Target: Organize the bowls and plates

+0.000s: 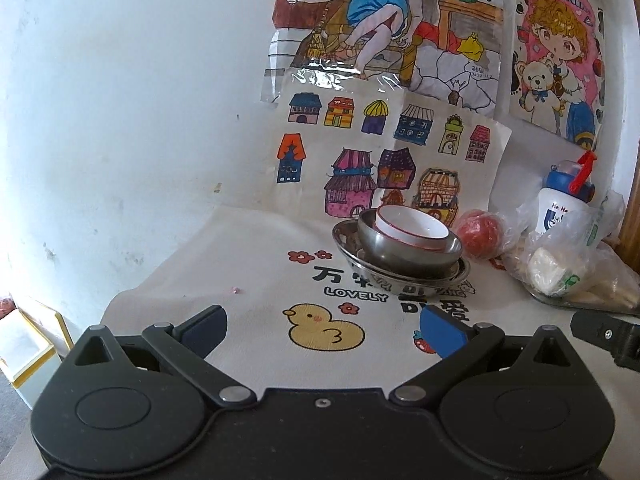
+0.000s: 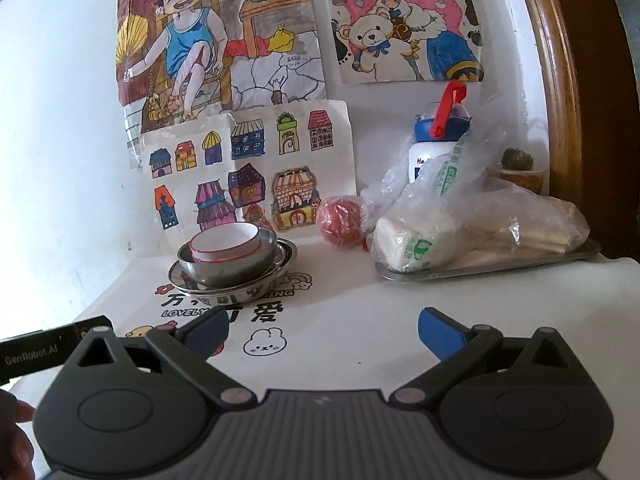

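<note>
**Dishes Stacked at the Wall as Both Grippers Hung Open**

A white ceramic bowl with a red rim (image 1: 414, 227) sat tilted inside a stainless steel bowl (image 1: 408, 252), itself nested on a shallow steel plate (image 1: 400, 276), near the back of the cloth-covered tabletop (image 1: 256, 280) beneath children's coloured drawings (image 1: 384, 160). The left gripper (image 1: 324, 332) and right gripper (image 2: 324, 332) both stood with jaws spread wide and empty, well short of the stack. A red fruit in plastic wrap (image 2: 340, 222) lay just right of the dishes, beside a bagged steel tray (image 2: 492, 266).
</note>
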Demonstrator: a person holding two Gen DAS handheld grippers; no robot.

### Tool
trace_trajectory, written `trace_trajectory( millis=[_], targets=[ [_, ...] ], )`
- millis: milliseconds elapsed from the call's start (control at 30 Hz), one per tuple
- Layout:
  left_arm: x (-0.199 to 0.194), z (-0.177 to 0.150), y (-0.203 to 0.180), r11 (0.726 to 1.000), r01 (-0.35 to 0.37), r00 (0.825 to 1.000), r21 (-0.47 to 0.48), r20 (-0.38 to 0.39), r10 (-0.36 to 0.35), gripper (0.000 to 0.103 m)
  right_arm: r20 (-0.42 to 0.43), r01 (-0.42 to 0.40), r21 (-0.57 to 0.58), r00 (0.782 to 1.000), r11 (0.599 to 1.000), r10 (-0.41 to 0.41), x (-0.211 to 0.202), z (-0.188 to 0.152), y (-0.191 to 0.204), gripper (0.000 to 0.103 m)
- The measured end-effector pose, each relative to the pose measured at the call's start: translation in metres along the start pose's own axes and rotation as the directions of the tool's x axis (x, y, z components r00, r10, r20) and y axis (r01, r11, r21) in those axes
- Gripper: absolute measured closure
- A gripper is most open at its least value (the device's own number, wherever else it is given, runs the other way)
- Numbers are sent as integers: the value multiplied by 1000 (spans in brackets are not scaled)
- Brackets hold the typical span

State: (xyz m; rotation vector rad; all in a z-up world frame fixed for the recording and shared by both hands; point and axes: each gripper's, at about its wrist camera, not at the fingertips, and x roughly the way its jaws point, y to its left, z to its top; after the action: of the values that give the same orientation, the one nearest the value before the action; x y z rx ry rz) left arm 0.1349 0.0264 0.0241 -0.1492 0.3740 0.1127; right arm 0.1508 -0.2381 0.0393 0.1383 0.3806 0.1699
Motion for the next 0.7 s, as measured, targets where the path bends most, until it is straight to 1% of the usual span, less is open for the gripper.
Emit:
trace_trajectory(
  millis=[700],
  targets=[
    [-3,0,-3,1000,-10,1000,10,8,9,1,11,-6,6,1000,1000,6,-5,-1,-1,0]
  ],
)
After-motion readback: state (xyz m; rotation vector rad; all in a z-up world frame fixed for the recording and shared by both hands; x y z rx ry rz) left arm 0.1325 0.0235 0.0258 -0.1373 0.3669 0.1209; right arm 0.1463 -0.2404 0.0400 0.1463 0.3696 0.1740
